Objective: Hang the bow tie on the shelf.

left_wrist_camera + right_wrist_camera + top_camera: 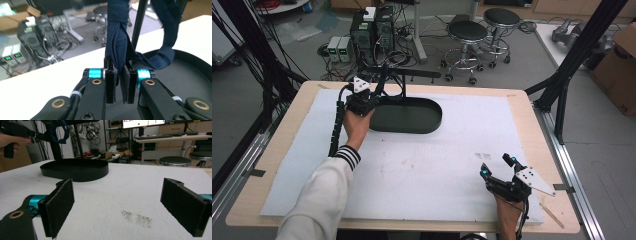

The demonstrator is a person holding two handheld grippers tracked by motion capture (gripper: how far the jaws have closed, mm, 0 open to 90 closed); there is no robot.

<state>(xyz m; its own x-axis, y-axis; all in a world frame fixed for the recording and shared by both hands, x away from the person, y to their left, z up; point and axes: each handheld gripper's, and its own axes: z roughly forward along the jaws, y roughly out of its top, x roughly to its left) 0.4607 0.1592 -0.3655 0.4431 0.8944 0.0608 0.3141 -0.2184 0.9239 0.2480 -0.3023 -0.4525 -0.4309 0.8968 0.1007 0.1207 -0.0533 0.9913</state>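
A dark blue cloth strap [117, 37] hangs in a loop from a black stand [138, 22] that rises over a black oval tray [412, 117] at the back of the white mat. My left gripper [118, 62] is shut on a folded part of the strap just above the tray [190, 75]. In the high view the left gripper [379, 85] sits at the tray's left end. My right gripper [496, 165] rests near the mat's front right, open, with nothing between its pads [60, 205]. In the right gripper view the tray [75, 170] and the left gripper [37, 136] are far off.
A white mat [437, 165] covers most of the wooden table [287, 130]. A grey smudge [137, 217] marks the mat in front of the right gripper. Black frame posts [562, 85] stand at the table's right; stools [467, 35] and computer boxes [372, 30] stand behind.
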